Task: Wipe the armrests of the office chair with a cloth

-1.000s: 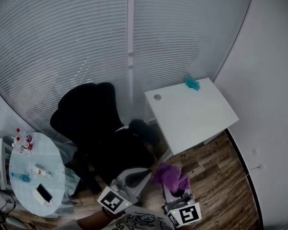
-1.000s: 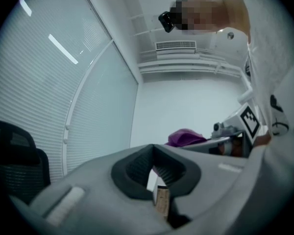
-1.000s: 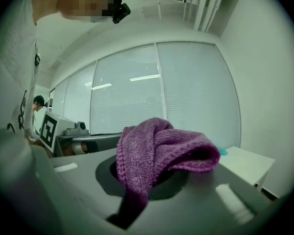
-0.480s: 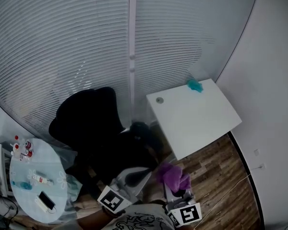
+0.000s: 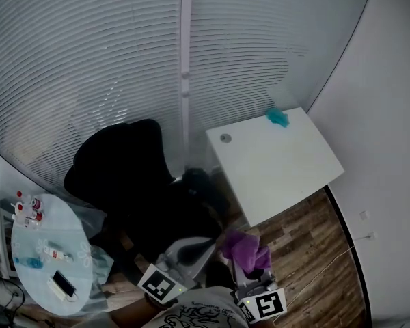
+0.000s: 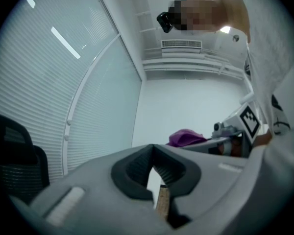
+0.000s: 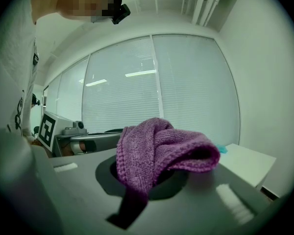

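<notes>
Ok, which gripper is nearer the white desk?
Right. The right gripper, shut on the purple cloth, is just short of the white desk's near corner; the left gripper is further left, by the black chair.

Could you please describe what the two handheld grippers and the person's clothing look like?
Both are pale grey plastic, broad and rounded, with dark pads lining the jaws. The left gripper and the right gripper each carry a white cube with black square markers. The person wears a white shirt with black print.
</notes>
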`<action>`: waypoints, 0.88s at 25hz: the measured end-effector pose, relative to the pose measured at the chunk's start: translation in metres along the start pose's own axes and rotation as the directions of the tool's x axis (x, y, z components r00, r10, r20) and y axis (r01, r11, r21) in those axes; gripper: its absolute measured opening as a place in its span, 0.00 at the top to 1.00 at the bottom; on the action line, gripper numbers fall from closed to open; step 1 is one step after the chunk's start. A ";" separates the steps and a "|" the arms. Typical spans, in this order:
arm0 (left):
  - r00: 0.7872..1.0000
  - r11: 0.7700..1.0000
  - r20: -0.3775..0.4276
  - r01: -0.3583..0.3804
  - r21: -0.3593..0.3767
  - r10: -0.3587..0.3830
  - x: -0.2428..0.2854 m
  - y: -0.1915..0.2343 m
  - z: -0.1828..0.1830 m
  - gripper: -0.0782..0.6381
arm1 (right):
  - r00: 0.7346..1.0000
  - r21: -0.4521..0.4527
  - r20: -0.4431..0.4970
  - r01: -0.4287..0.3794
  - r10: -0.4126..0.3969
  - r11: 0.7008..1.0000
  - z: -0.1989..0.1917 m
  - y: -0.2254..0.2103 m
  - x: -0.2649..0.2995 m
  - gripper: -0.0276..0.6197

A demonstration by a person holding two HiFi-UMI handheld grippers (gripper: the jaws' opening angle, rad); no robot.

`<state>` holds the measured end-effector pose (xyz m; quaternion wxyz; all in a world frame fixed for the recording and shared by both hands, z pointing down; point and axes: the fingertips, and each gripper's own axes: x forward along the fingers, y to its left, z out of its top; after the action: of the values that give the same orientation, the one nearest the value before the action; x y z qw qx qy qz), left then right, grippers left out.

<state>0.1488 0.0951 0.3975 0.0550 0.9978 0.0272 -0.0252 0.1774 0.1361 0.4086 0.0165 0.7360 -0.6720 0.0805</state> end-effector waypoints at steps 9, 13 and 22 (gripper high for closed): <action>0.999 0.999 -0.013 -0.042 -0.002 0.042 0.047 0.012 -0.003 0.89 | 0.999 0.000 0.000 -0.038 0.038 0.999 0.005 -0.048 0.017 0.91; 0.998 0.998 -0.011 -0.066 0.005 0.066 0.081 0.021 -0.004 0.89 | 0.998 -0.004 0.005 -0.061 0.061 0.998 0.010 -0.083 0.027 0.91; 0.994 0.994 0.003 -0.109 0.030 0.109 0.165 0.027 -0.008 0.89 | 0.994 -0.015 0.020 -0.108 0.109 0.994 0.017 -0.168 0.037 0.91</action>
<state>0.3156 0.0777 0.3993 0.0411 0.9985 -0.0280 -0.0231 0.3485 0.1135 0.4115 0.0103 0.6991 -0.7116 0.0686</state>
